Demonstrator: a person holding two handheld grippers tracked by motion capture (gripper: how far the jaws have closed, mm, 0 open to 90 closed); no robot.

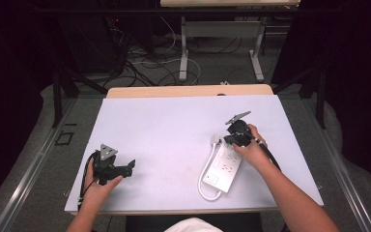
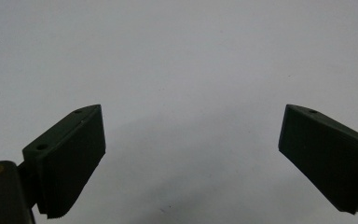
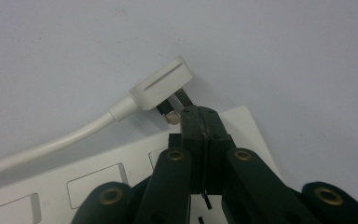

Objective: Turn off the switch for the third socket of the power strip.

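Right gripper [image 3: 200, 119] pressed together at plug [image 3: 161, 86] beside power strip's [image 1: 222, 166] far end (apparently gripping a prong). Left gripper [image 1: 131, 166] spread, idle over table [image 1: 164, 125]. Next, probably: steer plug into socket.

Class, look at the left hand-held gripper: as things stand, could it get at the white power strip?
Probably yes: the left hand-held gripper is open, and bare table lies between it and the power strip.

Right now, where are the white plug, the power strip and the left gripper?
white plug [image 3: 161, 86]: right gripper view, its flat top face.
power strip [image 1: 221, 170]: high view, its white body.
left gripper [image 1: 131, 166]: high view, midway between its open jaws.
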